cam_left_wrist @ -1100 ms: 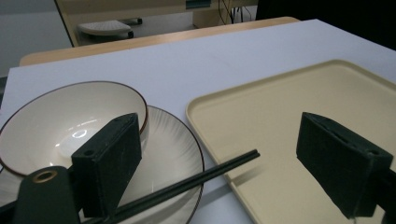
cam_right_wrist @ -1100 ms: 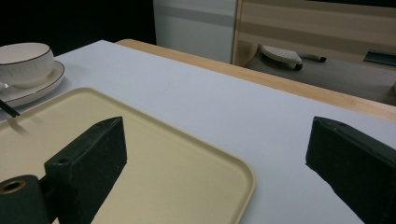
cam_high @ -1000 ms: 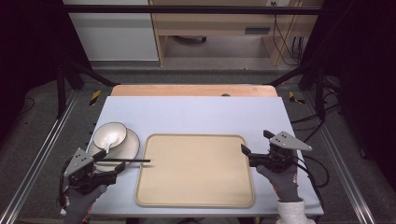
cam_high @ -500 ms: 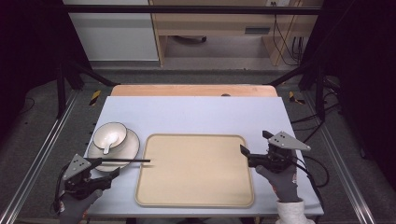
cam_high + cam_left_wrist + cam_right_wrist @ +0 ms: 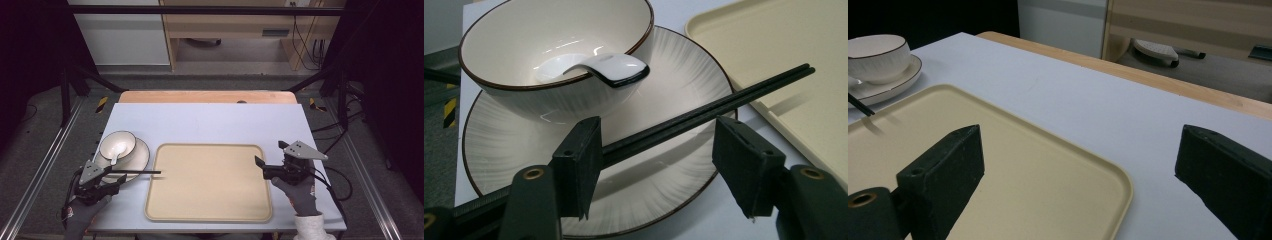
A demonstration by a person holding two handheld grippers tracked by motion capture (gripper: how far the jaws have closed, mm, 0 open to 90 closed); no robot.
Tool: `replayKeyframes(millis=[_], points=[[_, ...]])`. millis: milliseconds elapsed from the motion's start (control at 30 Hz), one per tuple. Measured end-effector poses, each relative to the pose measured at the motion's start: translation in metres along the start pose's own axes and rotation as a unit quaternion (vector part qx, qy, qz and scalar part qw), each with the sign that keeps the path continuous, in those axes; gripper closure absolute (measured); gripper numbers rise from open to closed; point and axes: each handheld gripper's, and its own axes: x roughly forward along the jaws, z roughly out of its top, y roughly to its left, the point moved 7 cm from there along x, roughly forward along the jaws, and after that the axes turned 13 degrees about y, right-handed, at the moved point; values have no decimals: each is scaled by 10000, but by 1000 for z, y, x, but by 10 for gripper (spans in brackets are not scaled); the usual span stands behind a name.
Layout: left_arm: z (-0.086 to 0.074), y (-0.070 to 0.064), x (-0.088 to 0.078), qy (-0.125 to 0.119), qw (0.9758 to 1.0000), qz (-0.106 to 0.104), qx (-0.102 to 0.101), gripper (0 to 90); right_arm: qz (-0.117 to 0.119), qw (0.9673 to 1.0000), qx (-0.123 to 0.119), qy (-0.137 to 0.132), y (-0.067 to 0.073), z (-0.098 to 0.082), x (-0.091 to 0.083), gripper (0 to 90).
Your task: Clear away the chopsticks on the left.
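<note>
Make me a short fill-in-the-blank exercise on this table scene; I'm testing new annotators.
1. The white spoon lies inside the ____.
2. The bowl stands on a ____.
3. The black chopsticks pass between the open jaws of the ____ gripper.
4. The beige tray holds ____.

Missing words: bowl; plate; left; nothing

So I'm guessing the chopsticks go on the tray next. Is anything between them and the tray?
Nothing visible is. The chopsticks lie between the left tongs' open jaws, across the plate, with their tips already over the edge of the bare tray. The bowl sits behind them.
</note>
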Motion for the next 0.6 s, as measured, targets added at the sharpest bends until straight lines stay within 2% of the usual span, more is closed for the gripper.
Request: replayKeyframes(millis=[233, 433, 600], points=[[-1, 3, 6, 30, 10000, 31, 81, 401, -13, 10000, 5, -37, -1, 1, -2, 56], [-3, 1, 11, 207, 9995, 26, 218, 419, -16, 10000, -4, -22, -1, 1, -2, 54], [-4, 0, 11, 312, 9994, -15, 169, 483, 1, 9999, 40, -104, -3, 3, -6, 49]])
